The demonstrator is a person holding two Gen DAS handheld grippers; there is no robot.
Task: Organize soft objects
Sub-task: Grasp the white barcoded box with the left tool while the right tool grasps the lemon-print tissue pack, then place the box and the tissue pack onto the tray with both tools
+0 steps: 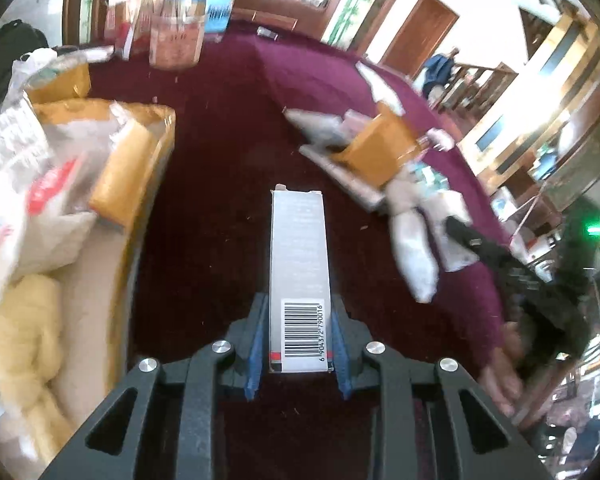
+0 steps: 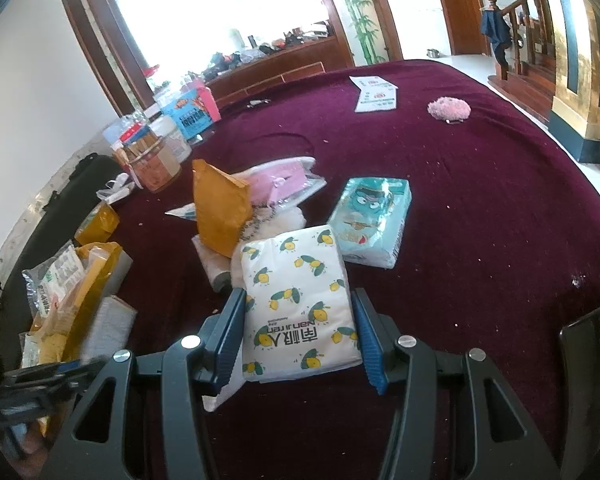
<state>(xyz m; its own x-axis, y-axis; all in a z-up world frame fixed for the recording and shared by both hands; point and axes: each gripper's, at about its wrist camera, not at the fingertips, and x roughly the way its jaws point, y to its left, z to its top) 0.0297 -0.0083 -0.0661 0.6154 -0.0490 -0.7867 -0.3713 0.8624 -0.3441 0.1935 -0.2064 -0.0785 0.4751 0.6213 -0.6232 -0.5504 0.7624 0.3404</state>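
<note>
My left gripper (image 1: 299, 344) is shut on a long grey box with a barcode (image 1: 300, 276), held above the maroon tablecloth (image 1: 220, 168). My right gripper (image 2: 303, 336) is closed on a white tissue pack with a lemon print (image 2: 298, 300), its blue pads against both sides. A teal cartoon tissue pack (image 2: 374, 220) lies just beyond it. A yellow padded envelope (image 2: 220, 208) leans on a pink pouch (image 2: 280, 182) and a white plush item (image 2: 288, 220). A pink fluffy purse (image 2: 449, 109) lies far right.
A bin (image 1: 100, 264) at the left holds bags, yellow envelopes and a yellow cloth. Jars and snack boxes (image 2: 160, 152) stand at the table's far left. White leaflets (image 2: 374, 94) lie at the back. The right gripper's arm shows in the left wrist view (image 1: 500, 260).
</note>
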